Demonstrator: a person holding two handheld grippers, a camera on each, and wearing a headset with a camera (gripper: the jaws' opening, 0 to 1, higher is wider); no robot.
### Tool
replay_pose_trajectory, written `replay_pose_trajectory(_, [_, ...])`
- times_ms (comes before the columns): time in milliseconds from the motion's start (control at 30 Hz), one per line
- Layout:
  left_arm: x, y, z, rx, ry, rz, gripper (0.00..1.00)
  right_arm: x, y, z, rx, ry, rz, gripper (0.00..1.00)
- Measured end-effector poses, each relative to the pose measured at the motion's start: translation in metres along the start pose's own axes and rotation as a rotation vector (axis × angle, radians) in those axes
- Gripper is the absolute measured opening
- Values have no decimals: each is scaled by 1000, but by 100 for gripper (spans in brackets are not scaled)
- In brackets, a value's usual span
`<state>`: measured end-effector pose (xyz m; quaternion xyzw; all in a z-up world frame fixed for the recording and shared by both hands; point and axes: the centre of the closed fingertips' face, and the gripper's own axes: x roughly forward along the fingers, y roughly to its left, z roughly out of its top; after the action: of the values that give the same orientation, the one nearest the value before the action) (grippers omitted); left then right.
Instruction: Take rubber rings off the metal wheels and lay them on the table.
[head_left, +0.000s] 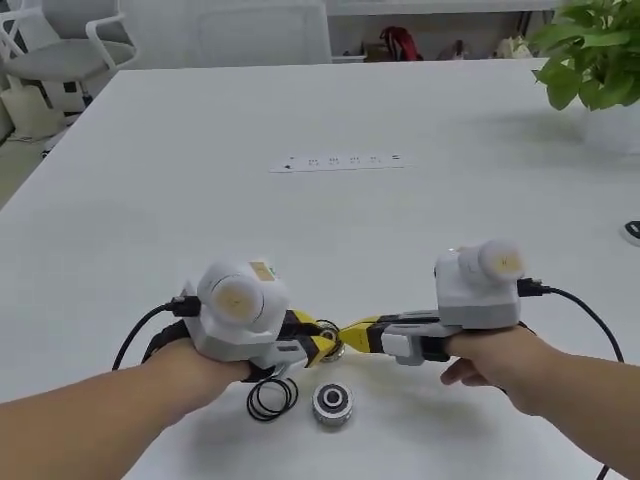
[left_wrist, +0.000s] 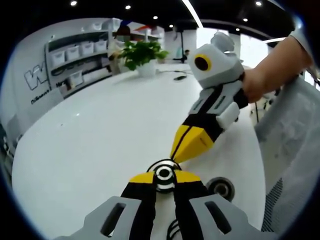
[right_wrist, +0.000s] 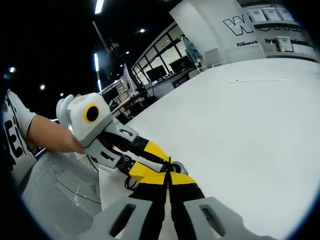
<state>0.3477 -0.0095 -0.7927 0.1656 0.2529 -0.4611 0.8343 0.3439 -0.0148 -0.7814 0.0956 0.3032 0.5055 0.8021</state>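
White table (head_left: 300, 230) stretches before us toward a potted plant (head_left: 590, 50) at the far right corner and a power strip (head_left: 340, 160) lying mid-surface. Near the front edge we hold the left gripper (head_left: 320, 345) with its jaws closed on a metal wheel (left_wrist: 164, 173), raised just above the tabletop. Our right gripper (left_wrist: 175, 154) meets it tip to tip, jaws pressed together at the wheel's rim; we cannot tell whether they pinch a ring. Black rubber rings (head_left: 270, 398) lie loose on the table just below the left gripper, with a second wheel (head_left: 332, 402) resting beside them.
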Motion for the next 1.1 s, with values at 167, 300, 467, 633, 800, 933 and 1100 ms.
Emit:
replay_pose_trajectory(167, [-1,-1,0,-15,-2,-16,14,0,2,1,-1,-4,6,0])
replay_pose_trajectory(300, [-3,-4,1,5,-11,-26,17,0,1,0,2,-3,8,0])
replay_pose_trajectory(467, [-6,-10,5,11,-27,-52,24,0,1,1,5,-7,7,0])
replay_pose_trajectory(633, [-13,-13,10,25,-51,-72,29,-1,1,4,10,-17,10,0])
replay_pose_trajectory(800, [-24,-13,17,24,-85,-70,31,-2,1,8,15,-31,9,0])
replay_pose_trajectory(933, [-33,-12,23,30,-113,-62,34,-3,2,9,16,-32,10,0])
replay_pose_trajectory(1100, [-44,-14,24,35,-132,-67,38,-4,6,11,16,-36,19,0])
